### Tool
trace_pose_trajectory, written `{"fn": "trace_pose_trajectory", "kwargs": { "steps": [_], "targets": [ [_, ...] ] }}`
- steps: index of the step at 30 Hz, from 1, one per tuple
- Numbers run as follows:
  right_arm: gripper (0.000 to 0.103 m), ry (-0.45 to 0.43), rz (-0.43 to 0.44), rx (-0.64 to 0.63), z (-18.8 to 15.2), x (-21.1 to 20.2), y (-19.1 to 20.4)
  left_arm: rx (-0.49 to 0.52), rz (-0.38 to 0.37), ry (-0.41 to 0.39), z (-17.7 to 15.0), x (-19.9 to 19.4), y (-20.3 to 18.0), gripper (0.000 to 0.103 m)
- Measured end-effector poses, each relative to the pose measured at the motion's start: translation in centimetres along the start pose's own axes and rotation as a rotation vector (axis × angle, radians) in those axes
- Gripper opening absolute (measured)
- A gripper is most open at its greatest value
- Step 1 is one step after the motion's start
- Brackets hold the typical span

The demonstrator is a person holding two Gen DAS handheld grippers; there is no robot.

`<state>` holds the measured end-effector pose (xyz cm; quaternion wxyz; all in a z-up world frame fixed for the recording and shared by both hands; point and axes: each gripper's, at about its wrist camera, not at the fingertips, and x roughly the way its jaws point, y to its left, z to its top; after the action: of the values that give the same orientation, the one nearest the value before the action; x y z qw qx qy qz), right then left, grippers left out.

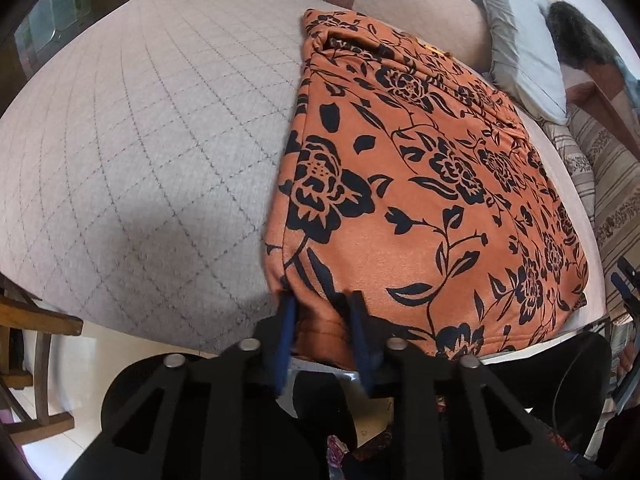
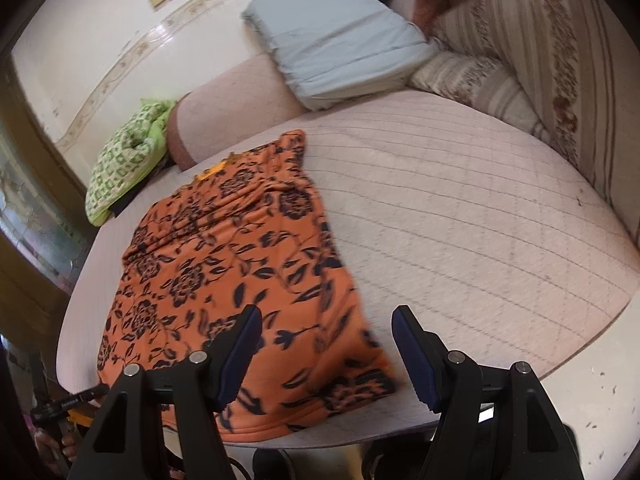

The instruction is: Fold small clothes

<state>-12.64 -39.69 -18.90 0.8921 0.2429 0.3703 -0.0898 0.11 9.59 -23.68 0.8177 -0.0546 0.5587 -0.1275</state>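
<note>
A home bedroom: quilted bed, pillows.

A quilted pale bed with a grey pillow stands against a cream wall.

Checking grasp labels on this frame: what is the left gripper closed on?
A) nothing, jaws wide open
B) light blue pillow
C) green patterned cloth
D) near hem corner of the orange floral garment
D: in the left wrist view the left gripper pinches the near corner of the orange floral garment, fabric bunched between its blue pads.
</note>
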Motion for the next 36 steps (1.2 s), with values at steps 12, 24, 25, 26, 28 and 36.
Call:
{"fn": "trace_pose_trajectory", "kwargs": {
  "steps": [12, 24, 25, 26, 28, 36],
  "targets": [
    [0.071, 0.205, 0.149, 0.191, -0.6, 5.7, -3.6, -0.021, 0.023, 0.025, 0.1, 0.0, -0.8, 0.049],
    [0.032, 0.272, 0.177, -0.080, -2.7, 7.8, 0.3, 0.018, -0.019, -0.007, 0.0, -0.3, -0.9, 0.012],
    [0.032, 0.273, 0.172, -0.080, -2.7, 7.9, 0.3, 0.004, -0.004, -0.007, 0.2, -0.4, -0.8, 0.015],
    [0.032, 0.276, 0.172, -0.068, -2.7, 8.0, 0.1, -0.003, 0.016, -0.007, -0.2, -1.0, -0.1, 0.029],
    [0.033, 0.280, 0.167, -0.047, -2.8, 8.2, -0.3, -0.015, 0.083, -0.017, -0.2, -1.1, 0.0, 0.068],
    [0.067, 0.264, 0.188, -0.092, -3.2, 8.3, 0.9, -0.024, 0.124, 0.035, -0.9, 0.6, -0.1, 0.053]
  ]
}}
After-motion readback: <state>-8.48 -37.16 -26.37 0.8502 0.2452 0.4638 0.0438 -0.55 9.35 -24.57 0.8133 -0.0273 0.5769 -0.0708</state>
